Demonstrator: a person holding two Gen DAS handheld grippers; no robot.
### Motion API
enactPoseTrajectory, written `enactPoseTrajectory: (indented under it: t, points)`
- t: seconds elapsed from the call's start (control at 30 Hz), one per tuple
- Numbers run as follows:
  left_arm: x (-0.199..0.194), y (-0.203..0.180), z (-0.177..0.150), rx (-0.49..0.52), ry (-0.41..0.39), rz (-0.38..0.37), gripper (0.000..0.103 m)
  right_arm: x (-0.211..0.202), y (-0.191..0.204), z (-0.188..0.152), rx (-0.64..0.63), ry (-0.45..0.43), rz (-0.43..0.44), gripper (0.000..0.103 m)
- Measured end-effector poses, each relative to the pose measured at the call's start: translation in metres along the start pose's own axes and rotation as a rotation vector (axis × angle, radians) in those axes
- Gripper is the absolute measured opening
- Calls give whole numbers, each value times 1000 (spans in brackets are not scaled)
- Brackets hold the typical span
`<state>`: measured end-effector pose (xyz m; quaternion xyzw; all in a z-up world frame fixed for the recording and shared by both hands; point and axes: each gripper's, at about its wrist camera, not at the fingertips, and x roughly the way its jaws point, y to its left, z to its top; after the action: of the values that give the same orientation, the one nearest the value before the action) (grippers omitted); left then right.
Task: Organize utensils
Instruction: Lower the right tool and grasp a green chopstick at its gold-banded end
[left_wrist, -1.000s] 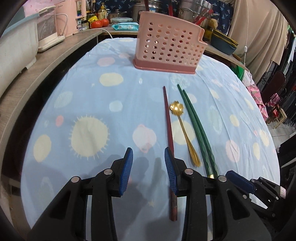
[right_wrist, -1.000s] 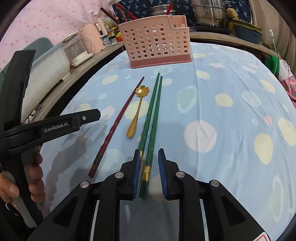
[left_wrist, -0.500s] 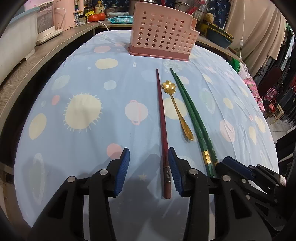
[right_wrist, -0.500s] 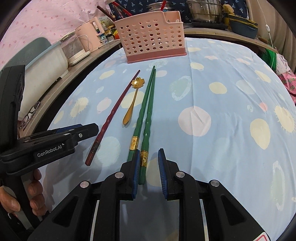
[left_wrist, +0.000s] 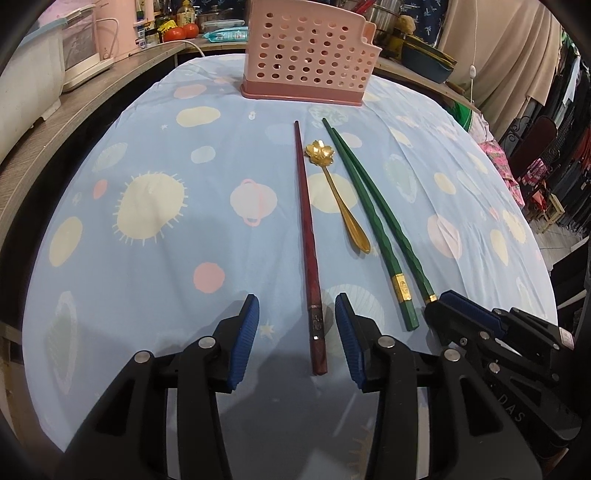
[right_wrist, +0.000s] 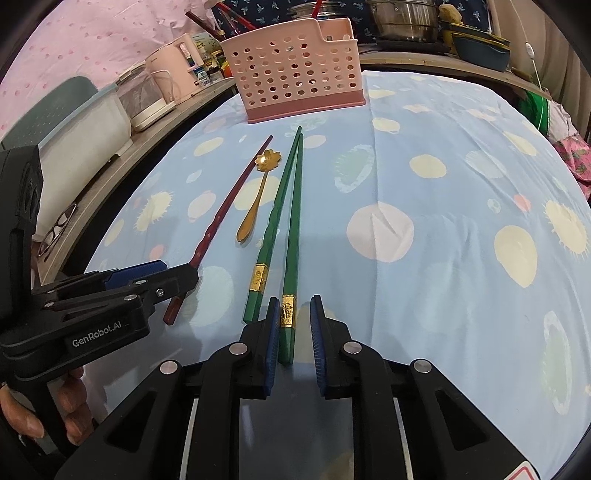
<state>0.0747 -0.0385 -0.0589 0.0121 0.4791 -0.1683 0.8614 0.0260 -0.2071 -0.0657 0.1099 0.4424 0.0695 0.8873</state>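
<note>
While my left gripper (left_wrist: 297, 341) is straddling the red chopstick (left_wrist: 308, 254) unclenched, my right gripper (right_wrist: 293, 336) is closing around 1 green chopstick (right_wrist: 291, 258), a gap remaining, nearer me than the pink holder (right_wrist: 295, 70).

On the patterned cloth (left_wrist: 147, 258): one dark red chopstick (left_wrist: 308, 236), two green chopsticks (left_wrist: 373, 221) lying side by side at 3 o'clock of the red one, one gold flower-bowled spoon (left_wrist: 334, 192) between red and green. At 12 o'clock of them, one pink perforated holder (left_wrist: 308, 55). On the counter at 10 o'clock: two red tomatoes (left_wrist: 181, 32), one pink kettle (right_wrist: 166, 79). Two grippers in view.
</note>
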Motion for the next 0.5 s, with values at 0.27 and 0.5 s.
enactPoseTrajectory:
  t: [0.27,0.5]
  points:
    - [-1,-4,-4,17,-2,-5,32,-1,-2,-1,1,0,-2,12]
    - [-4,-2,-8,16,11,-46,12,-2,-6,-2,9,0,-3,8]
